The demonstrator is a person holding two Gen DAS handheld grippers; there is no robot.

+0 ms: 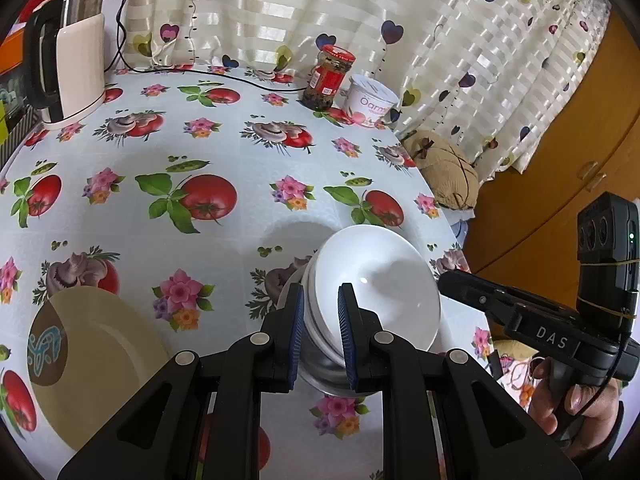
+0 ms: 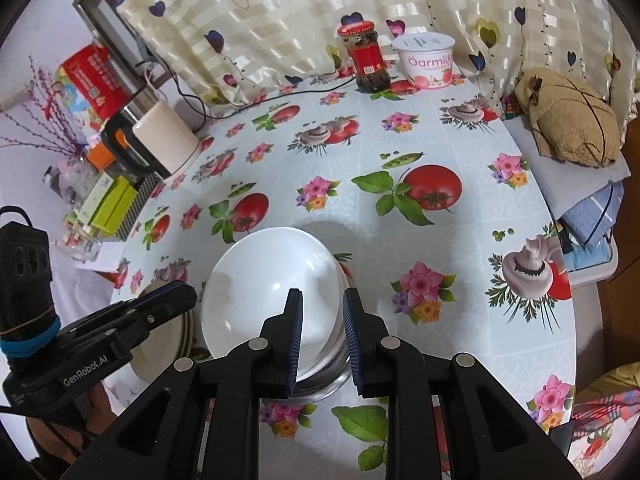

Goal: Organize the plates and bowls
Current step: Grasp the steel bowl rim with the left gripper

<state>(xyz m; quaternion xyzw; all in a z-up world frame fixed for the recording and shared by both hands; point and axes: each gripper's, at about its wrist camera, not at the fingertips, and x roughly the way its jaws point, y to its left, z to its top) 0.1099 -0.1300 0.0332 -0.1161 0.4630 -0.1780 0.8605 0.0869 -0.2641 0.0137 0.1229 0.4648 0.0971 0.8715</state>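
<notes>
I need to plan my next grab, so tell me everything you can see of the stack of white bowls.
The stack of white bowls is glossy, ceramic-looking, several nested, tilted, with the top one empty. It sits in a metal bowl on the flowered tablecloth, right of the cream plate. The left gripper straddles its near rim; the right gripper straddles the other side. Actual contact cannot be told.

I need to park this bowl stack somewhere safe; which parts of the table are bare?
The middle of the tablecloth lies bare, between the kettle and the white bowls. The back edge is crowded by the jar, yogurt tub and a cable. The yellow plate takes the near left.
</notes>
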